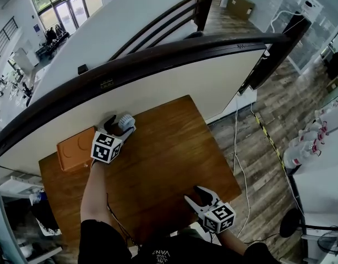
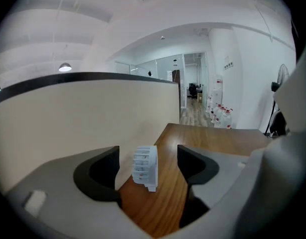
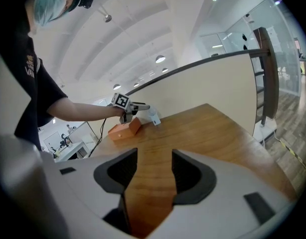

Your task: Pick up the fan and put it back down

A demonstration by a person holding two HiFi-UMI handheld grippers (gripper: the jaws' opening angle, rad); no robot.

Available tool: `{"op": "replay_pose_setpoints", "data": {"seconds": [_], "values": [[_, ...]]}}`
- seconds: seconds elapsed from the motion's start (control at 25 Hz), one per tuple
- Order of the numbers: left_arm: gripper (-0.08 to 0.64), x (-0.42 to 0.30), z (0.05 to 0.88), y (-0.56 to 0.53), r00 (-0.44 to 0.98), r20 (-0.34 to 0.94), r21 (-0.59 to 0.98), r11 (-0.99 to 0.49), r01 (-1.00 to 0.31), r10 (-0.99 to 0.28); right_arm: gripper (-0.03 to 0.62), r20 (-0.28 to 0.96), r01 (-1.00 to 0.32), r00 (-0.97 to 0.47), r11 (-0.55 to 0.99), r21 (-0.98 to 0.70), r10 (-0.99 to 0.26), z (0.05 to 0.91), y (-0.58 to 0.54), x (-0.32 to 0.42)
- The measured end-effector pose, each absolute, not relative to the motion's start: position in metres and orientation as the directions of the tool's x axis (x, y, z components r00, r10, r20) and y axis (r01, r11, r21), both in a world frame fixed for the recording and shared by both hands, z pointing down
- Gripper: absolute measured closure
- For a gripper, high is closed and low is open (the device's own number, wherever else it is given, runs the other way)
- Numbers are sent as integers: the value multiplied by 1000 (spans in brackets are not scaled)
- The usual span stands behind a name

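Observation:
The small white fan (image 2: 145, 166) stands upright on the wooden table (image 2: 208, 138), close to the cream partition. My left gripper (image 2: 148, 154) is open, one black jaw on each side of the fan, and neither pad touches it. In the head view the fan (image 1: 126, 121) sits at the table's far left with the left gripper (image 1: 120, 127) around it. My right gripper (image 3: 154, 158) is open and holds nothing, low over the table's near edge (image 1: 197, 197). From there the fan (image 3: 154, 117) shows far off, by the left gripper (image 3: 138, 107).
An orange box (image 1: 75, 149) lies on the table just left of the left gripper and also shows in the right gripper view (image 3: 125, 128). A cream partition with a dark rail (image 1: 174, 54) runs behind the table. Cables hang to the floor right of the table (image 1: 238, 147).

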State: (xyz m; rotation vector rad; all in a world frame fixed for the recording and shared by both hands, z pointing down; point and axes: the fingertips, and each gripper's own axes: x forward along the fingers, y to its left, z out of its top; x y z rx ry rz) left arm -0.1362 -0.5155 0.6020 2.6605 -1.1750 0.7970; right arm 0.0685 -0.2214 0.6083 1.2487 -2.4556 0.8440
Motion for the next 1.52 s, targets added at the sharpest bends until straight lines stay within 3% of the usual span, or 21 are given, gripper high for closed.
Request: {"op": "replay_pose_setpoints", "data": {"seconds": [0.24, 0.52, 0.84, 1.2, 1.36, 1.52], "values": [[199, -130, 570, -486, 550, 460, -110, -660, -743, -697, 405, 455, -787, -616, 490, -374, -643, 599, -207, 76], [201, -118, 517, -429, 512, 287, -119, -561, -819, -809, 405, 425, -773, -634, 523, -358, -646, 588, -192, 93], [209, -106, 491, -339, 459, 213, -105, -487, -867, -862, 405, 390, -743, -669, 574, -344, -633, 574, -165, 109], [467, -90, 477, -245, 382, 149, -118, -400, -909, -912, 405, 336, -719, -695, 615, -324, -636, 559, -140, 127], [532, -76, 481, -212, 370, 157, -106, -388, -915, -916, 405, 318, -716, -698, 622, -318, -641, 556, -132, 133], [549, -53, 490, -182, 393, 188, -94, -415, -905, -900, 405, 307, -717, -697, 625, -309, -648, 552, -128, 138]]}}
